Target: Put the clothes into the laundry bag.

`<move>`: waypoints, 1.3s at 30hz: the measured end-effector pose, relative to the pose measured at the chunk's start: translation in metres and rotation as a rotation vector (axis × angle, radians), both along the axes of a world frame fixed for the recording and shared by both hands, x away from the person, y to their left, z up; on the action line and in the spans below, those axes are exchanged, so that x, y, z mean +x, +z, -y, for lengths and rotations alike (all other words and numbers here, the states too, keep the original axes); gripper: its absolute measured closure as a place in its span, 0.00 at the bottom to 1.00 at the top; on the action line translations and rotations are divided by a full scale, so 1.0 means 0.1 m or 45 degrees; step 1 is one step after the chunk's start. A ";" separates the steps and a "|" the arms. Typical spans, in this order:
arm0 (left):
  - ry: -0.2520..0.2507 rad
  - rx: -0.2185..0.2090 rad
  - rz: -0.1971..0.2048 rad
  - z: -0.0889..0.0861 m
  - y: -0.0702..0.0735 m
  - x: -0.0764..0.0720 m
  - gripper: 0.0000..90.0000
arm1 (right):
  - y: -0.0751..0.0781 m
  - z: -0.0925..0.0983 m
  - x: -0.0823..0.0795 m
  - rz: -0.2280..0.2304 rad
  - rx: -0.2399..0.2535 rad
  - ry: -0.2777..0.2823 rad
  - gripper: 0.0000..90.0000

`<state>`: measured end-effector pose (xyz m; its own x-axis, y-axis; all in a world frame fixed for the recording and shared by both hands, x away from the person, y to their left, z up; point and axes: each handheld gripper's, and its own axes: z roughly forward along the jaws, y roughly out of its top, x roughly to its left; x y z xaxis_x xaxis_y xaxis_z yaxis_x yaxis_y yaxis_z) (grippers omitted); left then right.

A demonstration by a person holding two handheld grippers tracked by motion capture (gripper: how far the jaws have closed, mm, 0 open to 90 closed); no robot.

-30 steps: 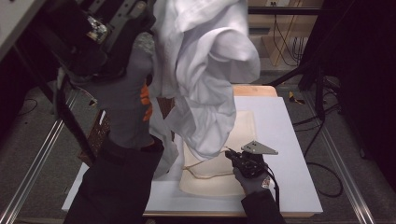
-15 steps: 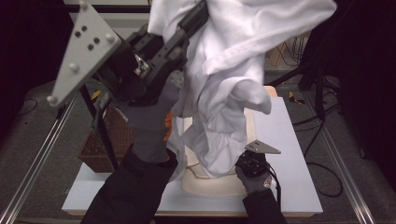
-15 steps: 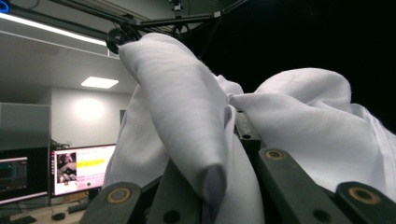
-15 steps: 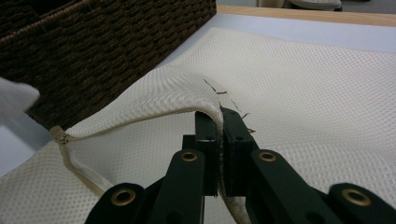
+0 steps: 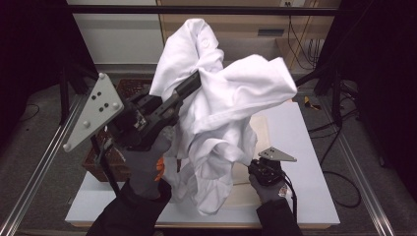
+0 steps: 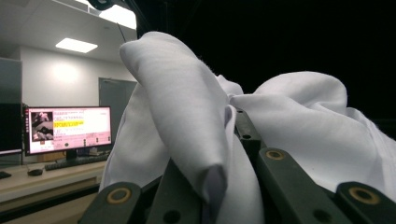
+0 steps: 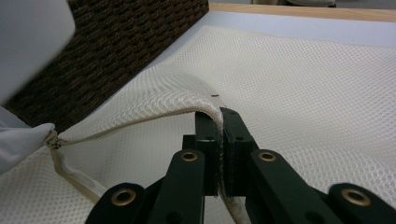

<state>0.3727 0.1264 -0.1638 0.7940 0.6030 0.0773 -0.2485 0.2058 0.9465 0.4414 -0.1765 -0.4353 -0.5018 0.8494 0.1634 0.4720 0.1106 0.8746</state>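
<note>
White shirt point(image 5: 221, 123) hangs bunched in the air above the table point(image 5: 314, 162) in the high view, clamped in the raised left gripper point(image 5: 189, 86), its lower folds drooping onto the cream mesh laundry bag point(image 5: 263, 130) lying flat on the tabletop; the right gripper point(image 5: 255, 169) sits low at the bag's near edge, and a brown wicker basket point(image 5: 98, 164) stands at the table's left side. From the left gripper view, the shirt point(image 6: 187, 121) drapes over and between the closed jaws, with a lit monitor point(image 6: 67, 128) on a desk beyond. From the right gripper view, the jaws are pinched shut on the bag's raised rim point(image 7: 205, 109), the mesh point(image 7: 303, 79) spread behind it and the basket point(image 7: 121, 42) just beside.
</note>
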 end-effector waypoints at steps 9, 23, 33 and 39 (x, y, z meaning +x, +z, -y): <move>-0.011 0.134 -0.057 -0.09 -0.32 -0.05 0.92 | 0.01 0.02 0.01 0.005 0.001 -0.008 0.97; -0.037 0.236 -0.164 -0.25 -0.81 -0.06 0.92 | 0.01 0.03 0.01 0.004 0.011 -0.011 0.97; -0.047 0.332 -0.260 -0.27 -1.18 -0.10 0.92 | 0.02 0.02 0.01 0.003 0.014 -0.012 0.97; -0.055 0.400 -0.319 -0.23 -1.38 -0.08 0.92 | 0.02 0.02 0.01 0.004 0.015 -0.008 0.97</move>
<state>0.3643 0.1494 -0.3018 0.8357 0.5465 0.0534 0.0005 -0.0980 0.9952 0.4422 -0.1787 -0.4330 -0.4969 0.8506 0.1721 0.4702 0.0971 0.8772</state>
